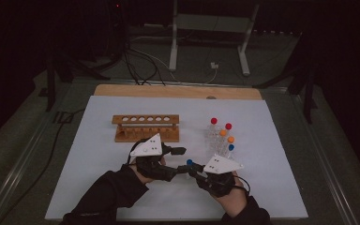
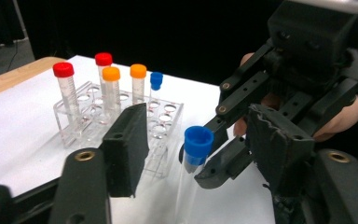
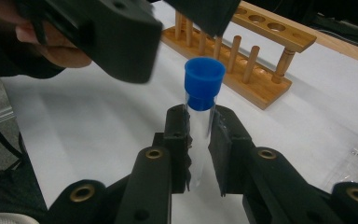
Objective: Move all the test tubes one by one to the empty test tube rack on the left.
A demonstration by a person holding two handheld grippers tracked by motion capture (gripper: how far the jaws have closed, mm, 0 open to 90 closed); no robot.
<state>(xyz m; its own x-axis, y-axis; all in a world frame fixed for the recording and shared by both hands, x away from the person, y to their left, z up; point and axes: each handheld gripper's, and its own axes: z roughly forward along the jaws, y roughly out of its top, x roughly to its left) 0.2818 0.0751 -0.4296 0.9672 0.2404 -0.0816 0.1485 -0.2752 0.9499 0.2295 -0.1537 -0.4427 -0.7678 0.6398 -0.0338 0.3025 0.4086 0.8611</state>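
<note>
A clear tube with a blue cap [image 3: 204, 81] stands upright between the fingers of my right gripper [image 3: 199, 140], which is shut on its body just below the cap. In the high view this tube [image 1: 189, 162] hangs over the white mat near the front centre, with my right gripper [image 1: 196, 169] under its grey plate. My left gripper [image 1: 177, 162] faces it from the left. In the left gripper view the left gripper [image 2: 200, 126] is open, its jaws wide on either side of the blue cap [image 2: 198, 142] without touching it.
A wooden rack [image 1: 146, 127] with a row of empty holes stands at the mat's back left. A clear plastic rack [image 2: 74, 130] at the right holds red-, orange- and blue-capped tubes [image 1: 220, 136]. The white mat [image 1: 98, 187] covers the table.
</note>
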